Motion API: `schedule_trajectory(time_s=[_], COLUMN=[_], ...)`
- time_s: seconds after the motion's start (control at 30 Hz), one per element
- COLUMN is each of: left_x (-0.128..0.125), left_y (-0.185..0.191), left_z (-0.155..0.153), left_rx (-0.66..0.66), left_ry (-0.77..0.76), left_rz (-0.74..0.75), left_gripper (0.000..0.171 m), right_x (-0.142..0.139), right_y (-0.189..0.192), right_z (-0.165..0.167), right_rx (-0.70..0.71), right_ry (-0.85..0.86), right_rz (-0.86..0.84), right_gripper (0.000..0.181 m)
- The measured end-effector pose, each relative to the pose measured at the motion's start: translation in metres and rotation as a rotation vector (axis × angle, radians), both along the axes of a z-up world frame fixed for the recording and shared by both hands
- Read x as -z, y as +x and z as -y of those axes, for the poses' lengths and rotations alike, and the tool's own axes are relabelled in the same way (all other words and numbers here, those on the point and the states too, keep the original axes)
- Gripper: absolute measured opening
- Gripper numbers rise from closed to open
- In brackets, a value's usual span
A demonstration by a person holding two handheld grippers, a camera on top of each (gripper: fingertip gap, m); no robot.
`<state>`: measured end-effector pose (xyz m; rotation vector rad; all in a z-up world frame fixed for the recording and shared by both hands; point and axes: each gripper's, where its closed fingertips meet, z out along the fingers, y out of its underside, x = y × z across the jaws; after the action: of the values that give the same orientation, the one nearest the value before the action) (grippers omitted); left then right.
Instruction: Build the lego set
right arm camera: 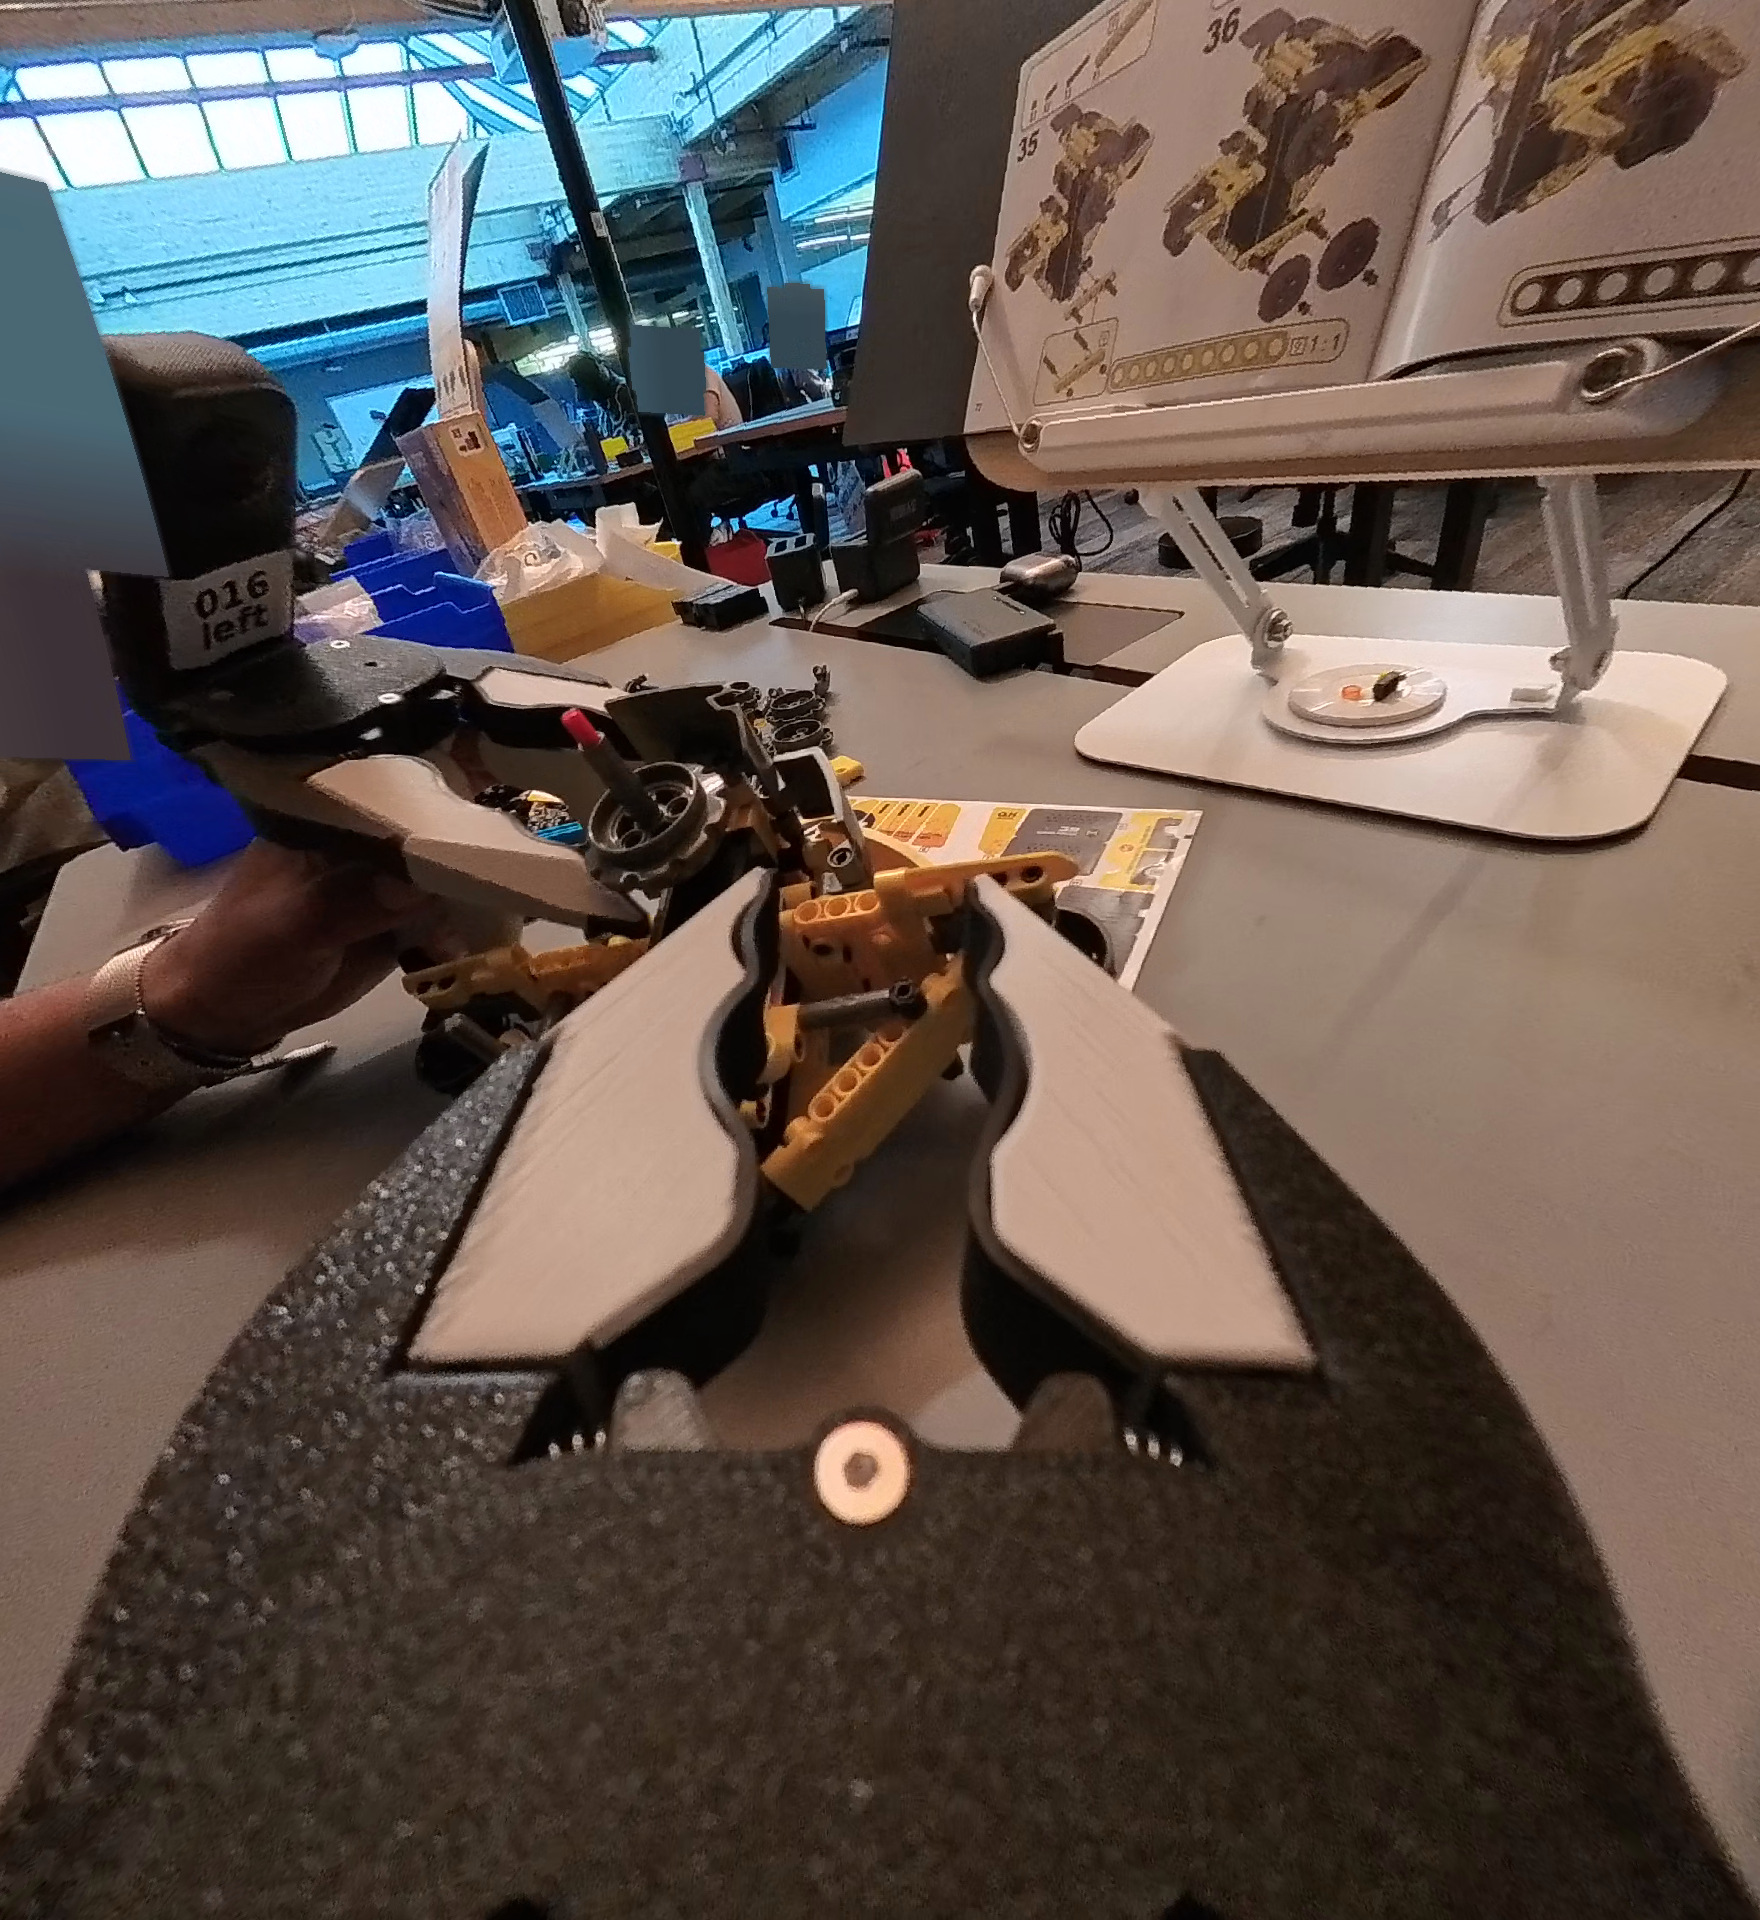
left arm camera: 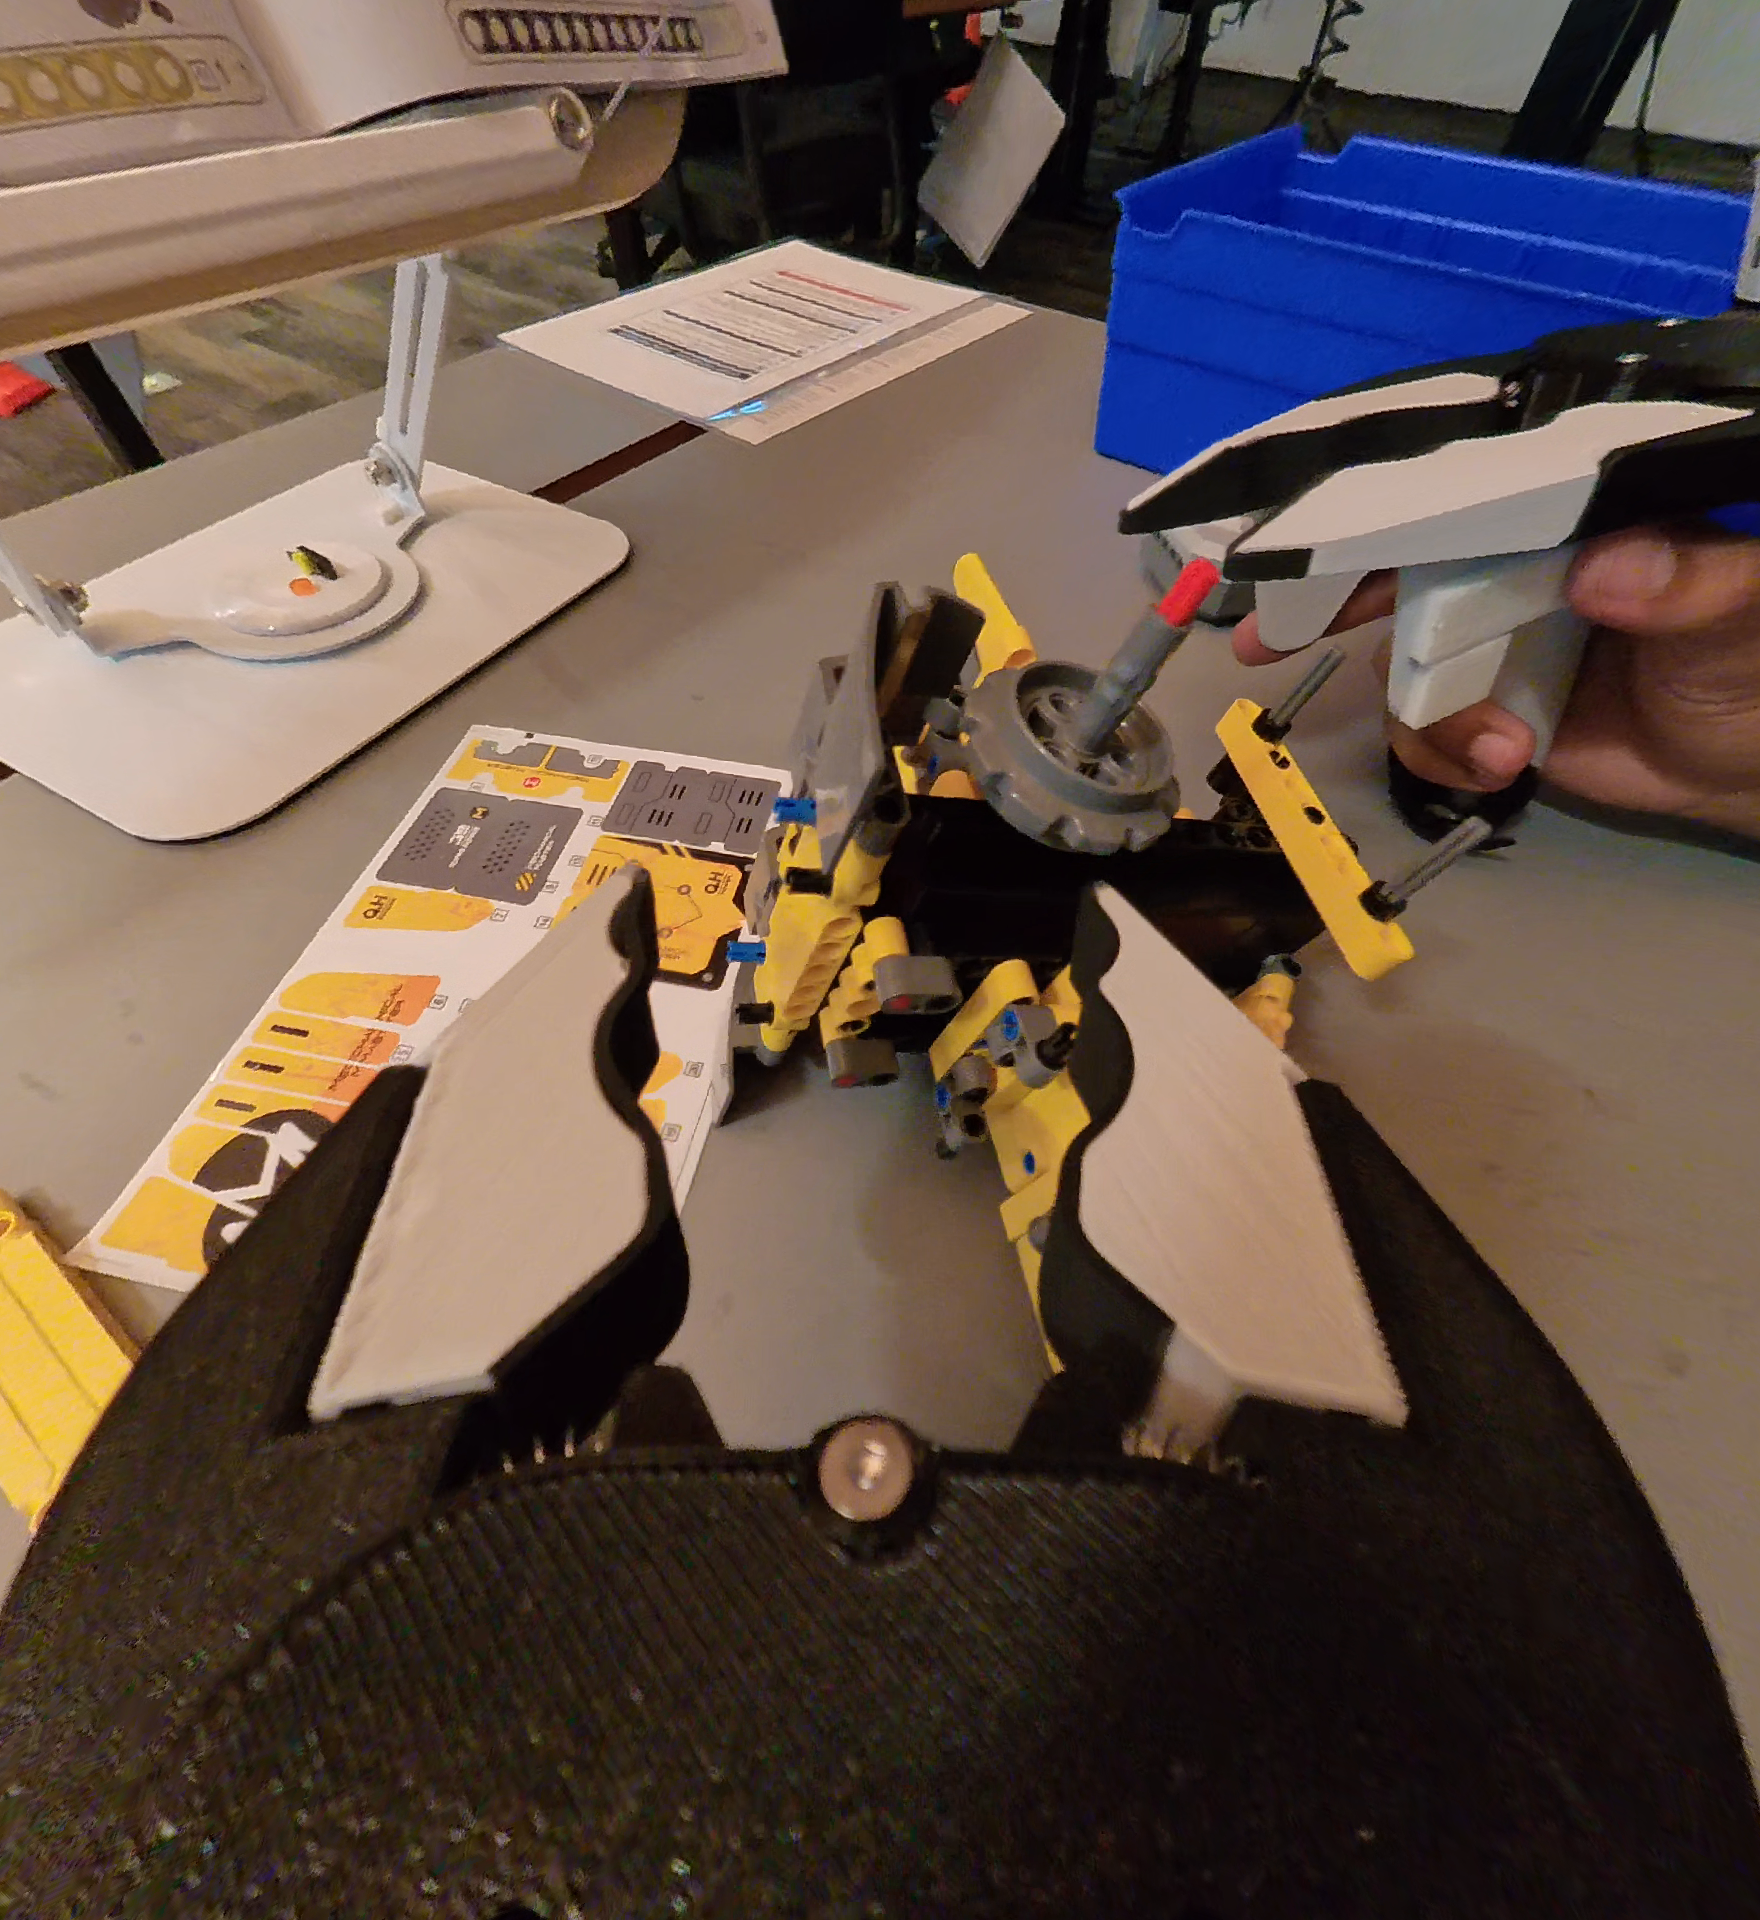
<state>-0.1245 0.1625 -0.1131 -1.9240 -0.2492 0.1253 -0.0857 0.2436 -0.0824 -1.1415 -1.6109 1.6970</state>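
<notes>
Left gripper (left arm camera: pixel 871 894) spread at yellow toy model (left arm camera: pixel 855 966); right gripper (right arm camera: pixel 871 888) spread, poised beside red-tipped axle (left arm camera: pixel 1188 597) through grey wheel (left arm camera: pixel 1063 769).

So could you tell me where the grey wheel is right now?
The grey wheel sits atop the yellow-and-black model, centre of both views, between both grippers.

From my remote seat I see a grey counter (right arm camera: pixel 1427 1039) with a dark seam across it. Behind it the room opens into a large workshop hall: high skylight windows (right arm camera: pixel 232 114) let in bluish daylight, and pale columns (right arm camera: pixel 704 249) hold up the roof. Farther tables (right arm camera: pixel 751 431) stand in rows, cluttered with boxes and bins. A black pole (right arm camera: pixel 585 260) rises near the middle. In the left wrist view the floor (left arm camera: pixel 263 322) looks like dull wood planks, dimly lit.
</notes>
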Motion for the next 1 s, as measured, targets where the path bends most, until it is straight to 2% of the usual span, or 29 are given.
schedule_trajectory(time_s=[0.23, 0.43, 0.57, 0.7, 0.87, 1.0], left_x=[0.003, 0.006, 0.010, 0.011, 0.011, 0.012], left_y=[-0.007, -0.029, -0.031, -0.031, -0.033, -0.033], left_z=[0.004, 0.017, 0.019, 0.018, 0.019, 0.018], left_rx=[-0.027, -0.133, -0.132, -0.137, -0.143, -0.146], left_ry=[-0.010, -0.013, -0.002, -0.001, 0.003, 0.010], left_rz=[0.022, 0.085, 0.169, 0.172, 0.183, 0.197], left_gripper=[0.082, 0.085, 0.089, 0.089, 0.089, 0.089], right_x=[0.000, 0.000, 0.000, 0.001, 0.008, 0.001], right_y=[0.000, 0.000, 0.000, 0.000, 0.013, 0.024], right_z=[0.000, 0.000, 0.000, 0.000, 0.016, 0.022], right_rx=[-0.001, 0.000, -0.001, -0.005, -0.177, -0.277], right_ry=[0.000, 0.001, -0.001, -0.003, 0.036, -0.006], right_rz=[0.000, 0.000, 0.003, 0.011, 0.073, 0.067], right_gripper=[0.034, 0.034, 0.034, 0.034, 0.036, 0.040])
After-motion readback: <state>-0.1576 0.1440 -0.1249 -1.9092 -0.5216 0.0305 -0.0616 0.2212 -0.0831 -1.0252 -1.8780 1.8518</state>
